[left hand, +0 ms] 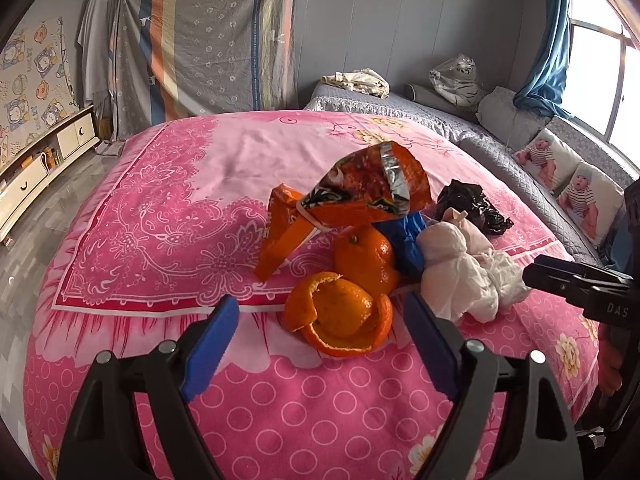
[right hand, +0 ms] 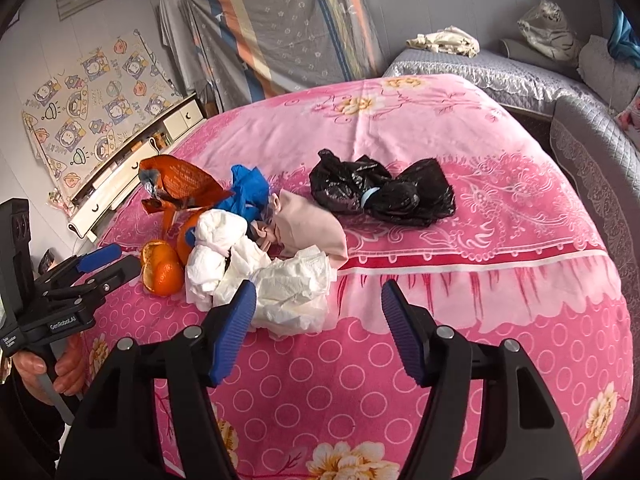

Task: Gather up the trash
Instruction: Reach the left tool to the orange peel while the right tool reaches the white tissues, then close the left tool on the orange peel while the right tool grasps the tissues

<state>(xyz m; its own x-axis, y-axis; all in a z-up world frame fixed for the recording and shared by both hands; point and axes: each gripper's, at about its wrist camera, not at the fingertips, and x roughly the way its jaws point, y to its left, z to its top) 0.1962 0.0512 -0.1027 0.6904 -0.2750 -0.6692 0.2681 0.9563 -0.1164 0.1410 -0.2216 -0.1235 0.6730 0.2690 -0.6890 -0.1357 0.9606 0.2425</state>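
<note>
A heap of trash lies on the pink bedspread [left hand: 168,208]. Orange peel [left hand: 340,316] sits just ahead of my left gripper [left hand: 322,312], which is open and empty, with an orange snack wrapper [left hand: 360,188] behind it. Crumpled white tissue [left hand: 468,276] lies to the right, beside blue plastic [left hand: 408,240] and a black plastic bag [left hand: 472,204]. My right gripper [right hand: 318,302] is open and empty; its left finger is next to the white tissue [right hand: 280,292]. The black bag [right hand: 380,192] lies beyond it, the peel [right hand: 162,268] and wrapper [right hand: 180,184] far left.
A grey quilted sofa [left hand: 500,152] with cushions runs along the right behind the bed. A white cabinet [left hand: 44,164] stands at the left wall. Hung sheets [left hand: 212,40] cover the back wall. The other gripper shows at the right edge [left hand: 580,284] and at the left edge [right hand: 80,276].
</note>
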